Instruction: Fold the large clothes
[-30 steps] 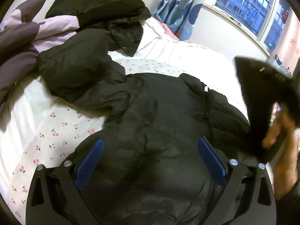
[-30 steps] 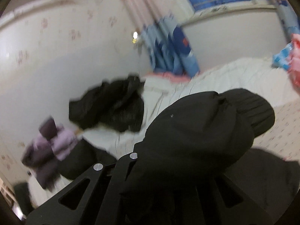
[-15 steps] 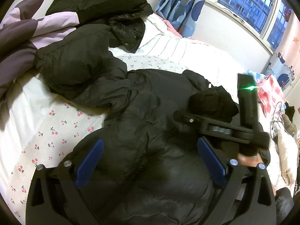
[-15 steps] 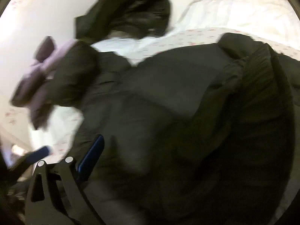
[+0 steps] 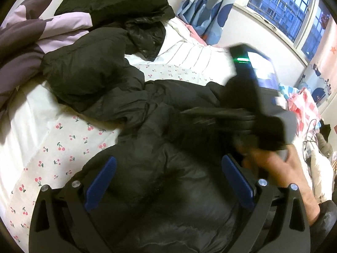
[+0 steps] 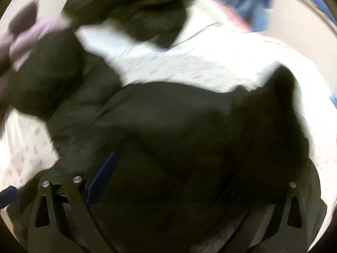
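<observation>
Bedroom with a bed under a window at dusk

We see a bed [image 5: 52, 139] spread with a white sheet printed with small red cherries, and a plain white striped cover [image 5: 189, 52] lying further back on it. Behind the bed stands a pale wall [image 5: 252, 33]. A window [image 5: 280, 2] with a white frame sits high on the right, showing blue-lit building fronts outside. A curtain [image 5: 206, 6] with blue and pale shapes hangs left of the window, and a second patterned curtain [image 5: 322, 63] hangs at the far right. A pink checked cloth [image 5: 303, 105] and a thin dark cable [image 5: 309, 135] lie near the right edge. Room light is warm and bright.
</observation>
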{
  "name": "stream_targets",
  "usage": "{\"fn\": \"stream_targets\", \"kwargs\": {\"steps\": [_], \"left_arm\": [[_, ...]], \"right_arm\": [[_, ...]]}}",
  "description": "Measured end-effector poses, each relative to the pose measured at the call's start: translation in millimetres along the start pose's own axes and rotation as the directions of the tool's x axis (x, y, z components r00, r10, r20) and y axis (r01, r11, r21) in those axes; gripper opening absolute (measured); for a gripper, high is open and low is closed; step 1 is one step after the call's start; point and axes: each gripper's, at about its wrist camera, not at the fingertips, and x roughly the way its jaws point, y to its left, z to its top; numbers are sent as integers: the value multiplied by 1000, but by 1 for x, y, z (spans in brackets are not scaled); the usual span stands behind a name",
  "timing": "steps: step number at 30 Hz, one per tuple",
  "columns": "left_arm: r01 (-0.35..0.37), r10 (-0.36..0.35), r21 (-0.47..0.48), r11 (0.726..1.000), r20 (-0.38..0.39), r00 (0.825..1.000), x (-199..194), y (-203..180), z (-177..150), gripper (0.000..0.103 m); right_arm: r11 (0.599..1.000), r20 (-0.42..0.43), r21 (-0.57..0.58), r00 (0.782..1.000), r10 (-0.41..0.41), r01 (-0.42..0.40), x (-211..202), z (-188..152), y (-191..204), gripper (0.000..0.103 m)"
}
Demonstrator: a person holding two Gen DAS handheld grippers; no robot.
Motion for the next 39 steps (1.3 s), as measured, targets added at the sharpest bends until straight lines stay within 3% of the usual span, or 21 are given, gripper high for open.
{"fn": "stream_targets", "kwargs": {"steps": [3,6,8,11,13,15,18,20,22,24,26,28,29,30,31,32,34,36,37,38,39], "left_arm": [[7,-7,-5,1000,-4,1000,0,3,0,96],[12,-12,-8,1000,-1,1000,-2,4,1,96],[12,-12,-10,1000,3,1000,-2,4,1,96],[18,-18,-20,1000,2,1000,-1,6,0,96],[36,-36,-28,999,11,999,-3,6,1,96],[58,-56,-28,998,40,998,-8,2,1,96],[99,-99,9,995,69,993,-11,-13,1,96],[89,-93,74,993,63,994,-3,-32,8,96],[124,-131,107,986,64,989,9,-49,21,96],[215,-220,141,967,24,975,31,-69,39,96],[206,-205,171,964,-22,979,60,-82,51,96],[78,-50,243,967,-120,992,112,-94,54,96],[52,-7,264,963,-170,985,131,-94,52,96],[8,68,273,962,-266,962,163,-86,43,96],[14,71,268,963,-305,950,176,-78,36,96],[23,59,265,964,-298,953,178,-74,33,97],[18,61,282,959,-272,960,173,-70,29,97],[7,74,294,956,-264,962,170,-71,27,97],[4,77,297,955,-263,962,169,-73,27,97],[3,80,299,954,-262,962,170,-74,26,97],[3,80,300,954,-261,962,170,-73,26,97]], "right_arm": [[997,-21,-50,998,60,-61,5,-1,23,96],[987,6,7,987,162,-162,-10,-8,9,96],[932,34,142,942,333,-334,-18,-8,-20,96],[766,248,358,845,473,-534,-59,-29,-95,96],[693,413,423,805,426,-584,-98,-64,-144,96],[683,497,449,796,345,-576,-126,-98,-177,96],[649,534,564,825,186,-511,-162,-170,-234,96],[563,538,644,830,147,-518,-170,-220,-267,96],[463,583,675,800,143,-574,-172,-267,-291,96],[356,636,673,753,170,-648,-161,-308,-312,96],[289,594,728,782,188,-622,-133,-330,-322,96],[279,508,795,843,178,-538,-109,-343,-328,89],[272,492,808,853,174,-522,-106,-350,-331,87],[248,512,807,844,159,-536,-112,-354,-333,87],[248,530,801,838,130,-545,-121,-355,-336,87],[286,559,783,826,68,-553,-139,-350,-338,87],[379,636,707,771,29,-597,-172,-334,-336,94],[413,692,629,717,89,-658,-177,-316,-328,96],[417,690,607,709,147,-677,-168,-306,-322,96],[417,655,623,733,184,-662,-151,-301,-318,96],[418,564,690,800,202,-592,-130,-299,-314,96]]}}
